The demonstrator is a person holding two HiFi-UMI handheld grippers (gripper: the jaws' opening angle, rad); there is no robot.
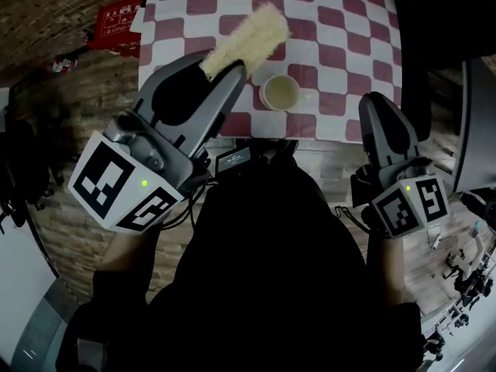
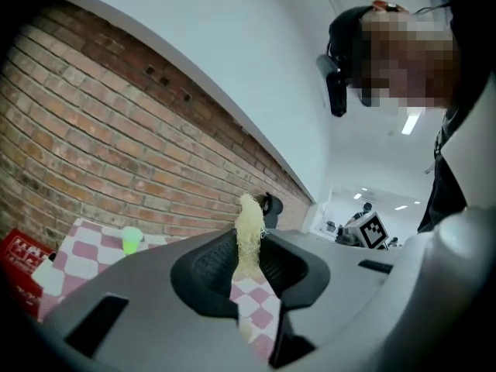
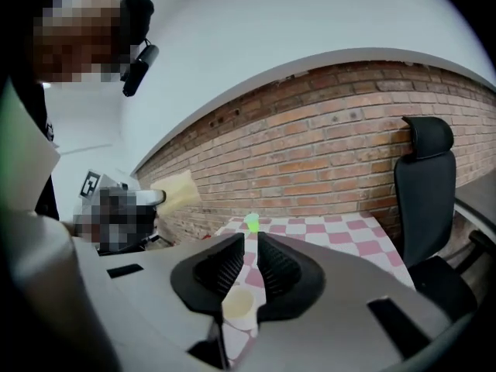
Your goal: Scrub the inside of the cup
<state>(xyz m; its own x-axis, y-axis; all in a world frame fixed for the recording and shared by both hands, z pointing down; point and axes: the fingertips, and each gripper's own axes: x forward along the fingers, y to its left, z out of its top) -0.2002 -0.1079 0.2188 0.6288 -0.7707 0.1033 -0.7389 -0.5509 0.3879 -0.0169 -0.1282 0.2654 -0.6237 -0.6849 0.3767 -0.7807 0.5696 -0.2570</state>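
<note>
At the near edge of the checked table (image 1: 341,37), my left gripper (image 1: 225,72) is raised and tilted over the cloth. Its fingers (image 2: 209,266) are clamped on the lower end of a pale yellow, shaggy scrubbing brush (image 1: 248,37). The bristled head sticks out past the fingertips, above the left half of the table. From the left gripper view, the fibres of the brush (image 2: 249,223) fill the slot between the ribbed pads.

My right gripper (image 1: 372,103) hangs lower at the table's near right corner, off the cloth. Its fingers (image 3: 221,266) stand a narrow slit apart with nothing between them. Through that slit the right gripper view looks along the red and white checks.

The cup (image 1: 280,91), cream-coloured and upright, stands alone near the middle of the near edge. It lies between the two grippers and is touched by neither; its mouth is open and the brush is outside it. It shows again low in the right gripper view (image 3: 236,304).

Farther on, a small green object (image 3: 252,223) sits at the far edge. A red box (image 1: 120,18) lies off the table's left edge, a black office chair (image 3: 422,184) stands off its right, and a brick wall (image 3: 349,153) closes the scene.
</note>
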